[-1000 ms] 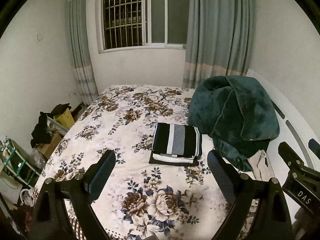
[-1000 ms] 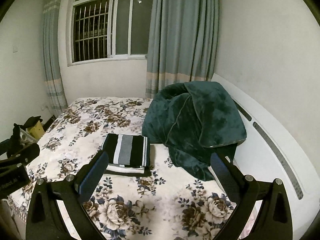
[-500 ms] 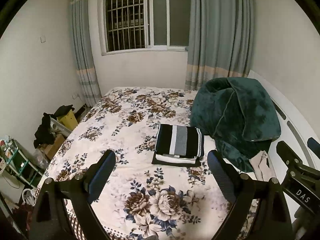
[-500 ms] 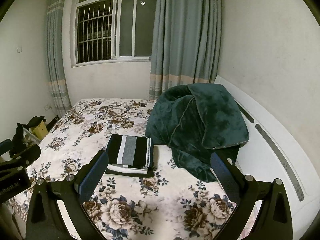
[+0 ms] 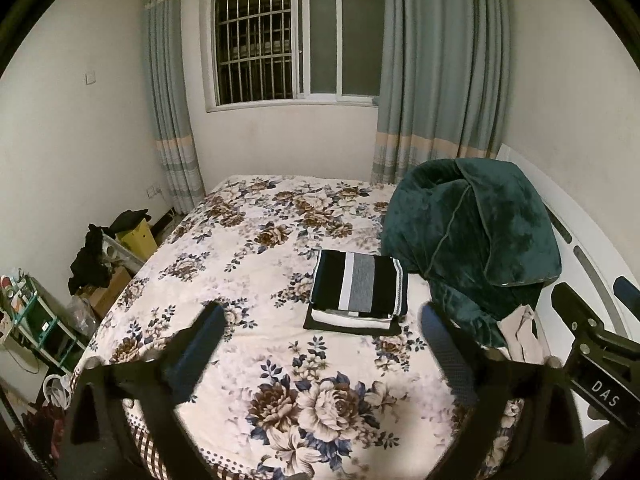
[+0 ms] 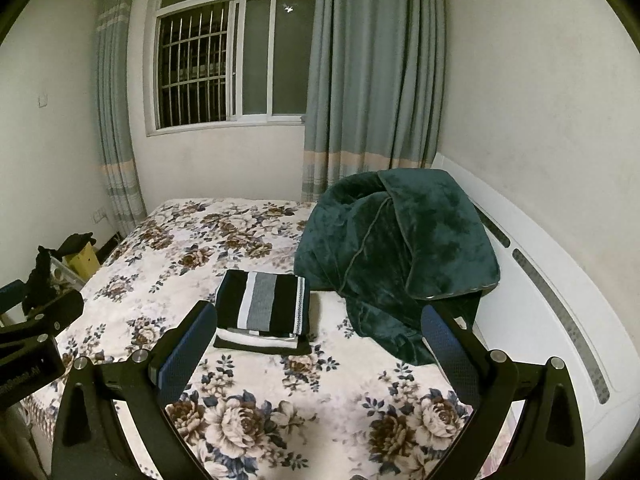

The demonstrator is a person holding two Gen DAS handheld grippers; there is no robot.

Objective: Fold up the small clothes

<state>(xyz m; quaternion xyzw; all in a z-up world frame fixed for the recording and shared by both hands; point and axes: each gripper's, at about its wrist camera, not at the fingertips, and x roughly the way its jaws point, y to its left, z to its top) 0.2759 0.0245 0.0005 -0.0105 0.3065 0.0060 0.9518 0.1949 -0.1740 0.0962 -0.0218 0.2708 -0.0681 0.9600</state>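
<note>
**Stack folded; both tools held back above the near edge of the bed**

The folded pile [image 5: 358, 298] lies on the bed [image 5: 248, 248], toward its right side and about midway between the near edge and the far edge under the window; it sits just beside the green blanket [image 5: 472, 240] heaped against the headboard side, not under it. The top piece is black with a white and a grey band, squared off; beneath it show a white layer and a dark layer, edges roughly flush. As far as these views show, the folding of these pieces looks done, and the pile reads as finished; a pale garment [image 5: 520, 334] lies crumpled at the foot of the blanket near the right edge, and it may be what is left, though whether it belongs to the task I cannot tell.

The pile's long axis runs across the bed, left edge to right edge; its stripes run the other way, near edge to far edge, and the open layered edge faces the near edge.

The left tool [image 5: 320, 344] has its fingers wide apart and holds nothing; the right tool [image 6: 316, 344] is likewise spread and empty; both hang above the near part of the bed, well apart from the pile.
</note>
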